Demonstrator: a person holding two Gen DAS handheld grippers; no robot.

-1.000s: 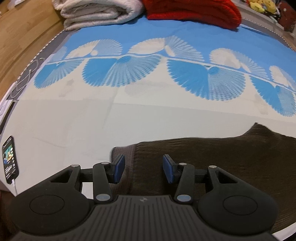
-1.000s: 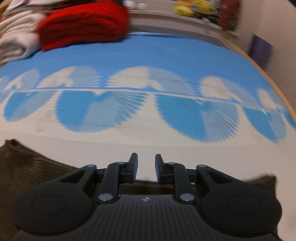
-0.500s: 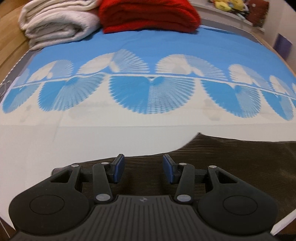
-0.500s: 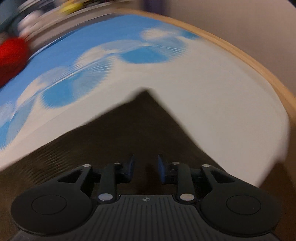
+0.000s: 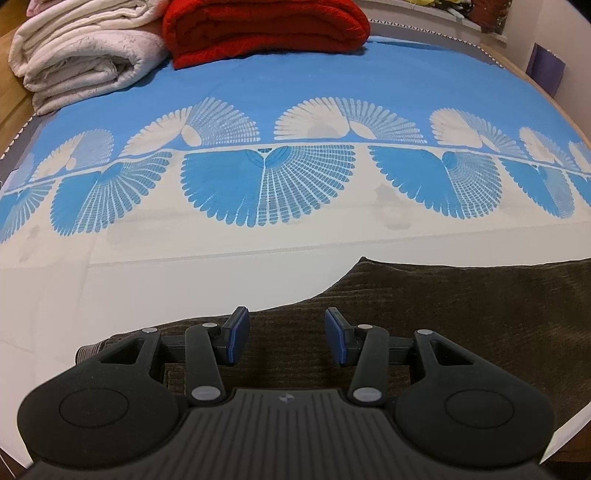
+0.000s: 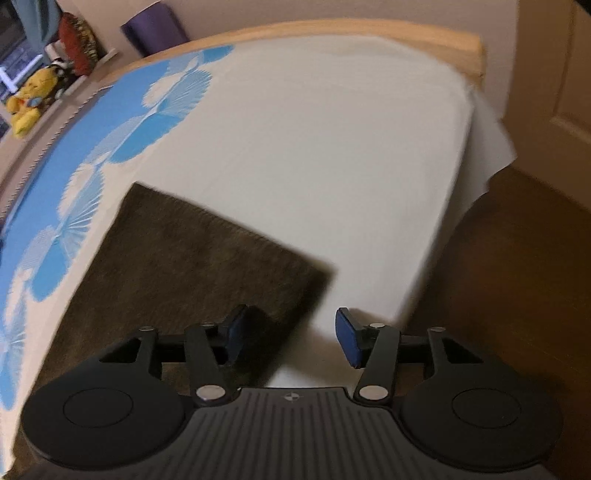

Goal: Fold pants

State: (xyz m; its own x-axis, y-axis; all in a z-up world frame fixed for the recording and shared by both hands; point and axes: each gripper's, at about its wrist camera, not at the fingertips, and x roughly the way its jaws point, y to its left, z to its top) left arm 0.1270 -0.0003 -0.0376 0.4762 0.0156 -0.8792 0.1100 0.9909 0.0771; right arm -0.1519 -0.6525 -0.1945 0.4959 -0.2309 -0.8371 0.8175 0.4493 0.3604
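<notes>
My left gripper (image 5: 282, 338) hangs spread and empty over the brown corduroy pants (image 5: 461, 306) flat on the bedsheet (image 5: 184, 273). My right gripper (image 6: 290, 339) is opening above their corner, nothing pinched; I'd straddle that edge squarely before pinching.

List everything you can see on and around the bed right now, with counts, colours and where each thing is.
pants: one, dark brown, flat on the near white part of the bedspread
bedspread: one, blue and white fan pattern, covering the bed
red blanket: one, folded, far end of the bed
white blanket: one, folded, left of the red blanket
yellow plush toy: one, on a ledge beyond the bed
purple object: one, against the wall
left gripper: black, blue fingers apart, over the pants
right gripper: black, blue fingers opening, over the pants' edge
</notes>
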